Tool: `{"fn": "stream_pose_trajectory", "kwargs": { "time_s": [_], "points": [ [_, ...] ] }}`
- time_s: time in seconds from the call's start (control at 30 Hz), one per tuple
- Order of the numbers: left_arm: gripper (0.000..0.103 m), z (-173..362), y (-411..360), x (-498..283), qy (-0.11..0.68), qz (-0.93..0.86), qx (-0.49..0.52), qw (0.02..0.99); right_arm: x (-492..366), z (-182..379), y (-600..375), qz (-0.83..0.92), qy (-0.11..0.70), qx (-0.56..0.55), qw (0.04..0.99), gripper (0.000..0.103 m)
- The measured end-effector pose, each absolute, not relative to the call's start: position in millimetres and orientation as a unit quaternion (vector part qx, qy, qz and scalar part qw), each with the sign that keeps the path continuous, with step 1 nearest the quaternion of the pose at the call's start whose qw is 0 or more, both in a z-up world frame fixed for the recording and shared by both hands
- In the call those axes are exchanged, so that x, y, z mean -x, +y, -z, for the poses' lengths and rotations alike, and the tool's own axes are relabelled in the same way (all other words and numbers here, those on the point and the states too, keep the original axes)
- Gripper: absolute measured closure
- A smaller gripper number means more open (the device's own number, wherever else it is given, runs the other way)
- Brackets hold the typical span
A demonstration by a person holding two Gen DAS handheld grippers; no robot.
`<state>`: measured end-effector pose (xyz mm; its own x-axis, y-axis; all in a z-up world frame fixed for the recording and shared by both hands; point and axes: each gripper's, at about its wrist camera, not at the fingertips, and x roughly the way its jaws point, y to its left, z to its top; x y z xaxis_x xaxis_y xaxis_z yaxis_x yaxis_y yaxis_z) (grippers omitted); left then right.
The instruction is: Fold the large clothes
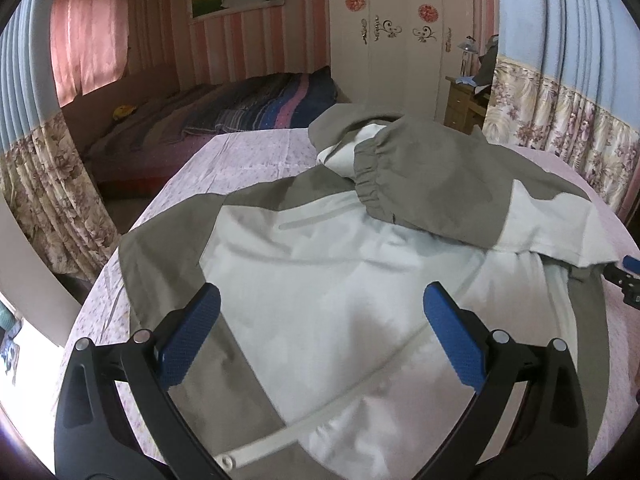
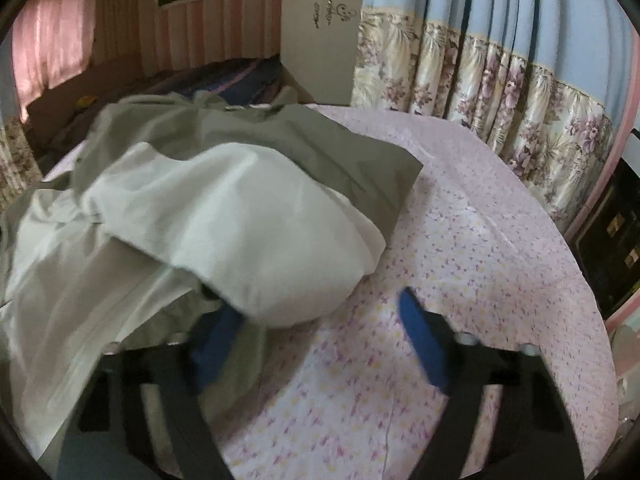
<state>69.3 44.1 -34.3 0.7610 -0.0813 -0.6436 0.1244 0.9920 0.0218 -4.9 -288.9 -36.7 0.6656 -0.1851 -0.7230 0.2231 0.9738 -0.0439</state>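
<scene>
A large olive-and-white jacket (image 1: pixel 300 248) lies spread on a round table under a pink flowered sheet (image 1: pixel 248 148). One sleeve (image 1: pixel 432 184), with an elastic cuff, is folded across the jacket's body. My left gripper (image 1: pixel 322 292) hovers open above the white front panel with nothing between its fingers. At the right edge of the left wrist view, the right gripper (image 1: pixel 628 276) sits by the sleeve's shoulder fold. In the right wrist view, my right gripper (image 2: pixel 320 304) stands open at the folded sleeve (image 2: pixel 248 232). Its left pad is partly tucked under the white cloth and its right pad is over bare sheet (image 2: pixel 480 240).
A bed (image 1: pixel 240 112) with a striped blanket stands beyond the table. A cream wardrobe (image 1: pixel 400 40) and a wooden nightstand (image 1: pixel 464 100) are at the back. Flowered curtains (image 2: pixel 500 80) hang close along the right, and a dark cabinet (image 2: pixel 616 240) stands past the table's right edge.
</scene>
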Motion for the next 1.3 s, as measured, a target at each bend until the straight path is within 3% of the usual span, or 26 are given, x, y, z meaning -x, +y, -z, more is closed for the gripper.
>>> {"fn": "stream_pose_trajectory", "kwargs": {
  "time_s": [0.1,0.17,0.23,0.33,0.43,0.83,1.2,1.27,1.3],
  "points": [
    [0.003,37,43,-85,0.344,0.056,-0.028,0.937,-13,50,-291,0.106,0.412,-0.023,0.905,0.058],
    [0.003,41,40,-96,0.349,0.051,-0.034,0.935,-24,56,-291,0.104,0.420,-0.012,0.902,0.063],
    [0.003,45,37,-109,0.359,0.045,-0.039,0.932,-34,59,-294,0.106,0.425,-0.005,0.899,0.079],
    [0.003,47,31,-123,0.365,0.053,-0.036,0.929,-69,58,-314,0.122,0.417,0.021,0.900,0.091],
    [0.003,45,20,-138,0.354,0.055,-0.052,0.932,-101,60,-327,0.132,0.414,0.053,0.899,0.095],
    [0.003,58,-8,-271,0.346,0.028,-0.061,0.936,-240,43,-416,0.173,0.386,0.069,0.903,0.097],
    [0.003,55,-25,-353,0.351,0.014,-0.079,0.933,-279,37,-456,0.162,0.386,0.022,0.908,0.096],
    [0.003,51,-21,-347,0.353,0.017,-0.065,0.933,-273,37,-460,0.141,0.391,0.005,0.910,0.092],
    [0.003,49,-18,-342,0.353,0.021,-0.060,0.933,-268,36,-462,0.131,0.394,-0.005,0.910,0.073]
  ]
}}
